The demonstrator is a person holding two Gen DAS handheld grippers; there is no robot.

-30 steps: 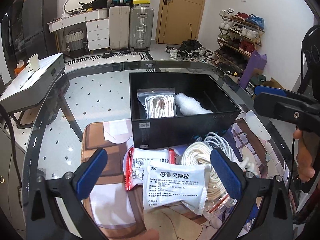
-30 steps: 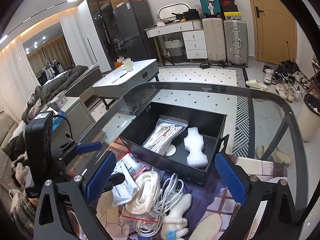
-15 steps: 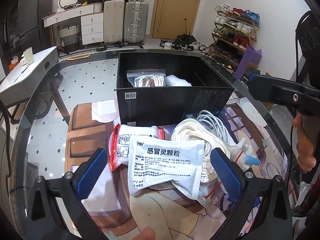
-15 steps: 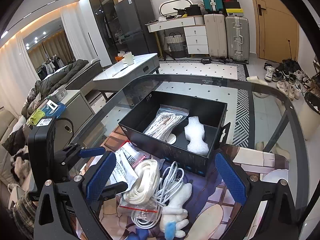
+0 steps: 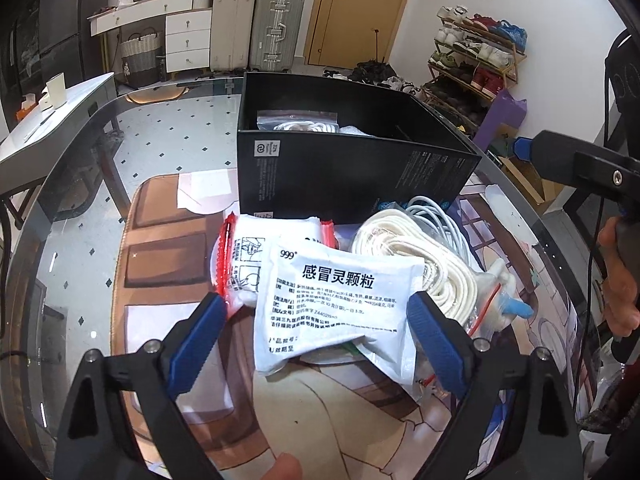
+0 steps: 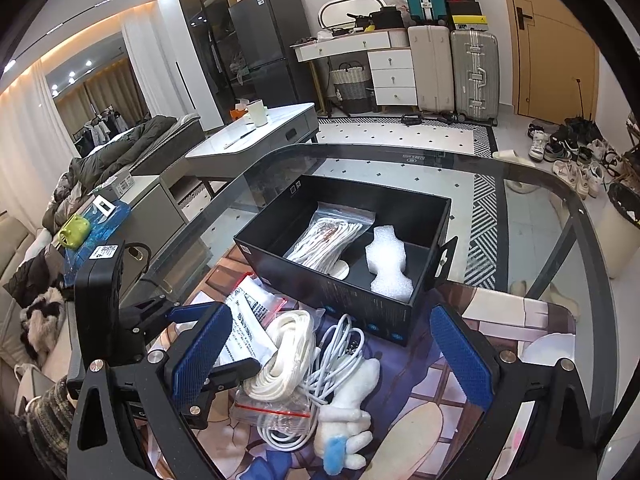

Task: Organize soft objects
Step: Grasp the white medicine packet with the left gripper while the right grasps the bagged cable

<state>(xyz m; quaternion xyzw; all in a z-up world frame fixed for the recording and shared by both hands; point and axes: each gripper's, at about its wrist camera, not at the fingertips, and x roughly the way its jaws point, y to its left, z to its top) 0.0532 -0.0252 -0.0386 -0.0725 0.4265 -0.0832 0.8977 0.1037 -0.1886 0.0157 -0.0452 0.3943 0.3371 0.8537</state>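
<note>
White medicine packet (image 5: 340, 304) lies on the pile just before the black box (image 5: 344, 176), between the wide-open, empty jaws of the left gripper (image 5: 316, 336). Its slippery foil may slide out, or the jaws may catch the rope bag (image 5: 420, 264) underneath. The right gripper (image 6: 336, 352) hovers open, empty too.

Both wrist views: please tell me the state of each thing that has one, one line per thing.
Black box: open, no lid on it.
Bagged rope in the box: lying flat inside.
Foam piece: lying inside, beside that bag.
White medicine sachet: lying on the pile, between the open jaws.
Left gripper: open.
Right gripper: open, holding nothing.
White rope coil: bagged, outside the box.
</note>
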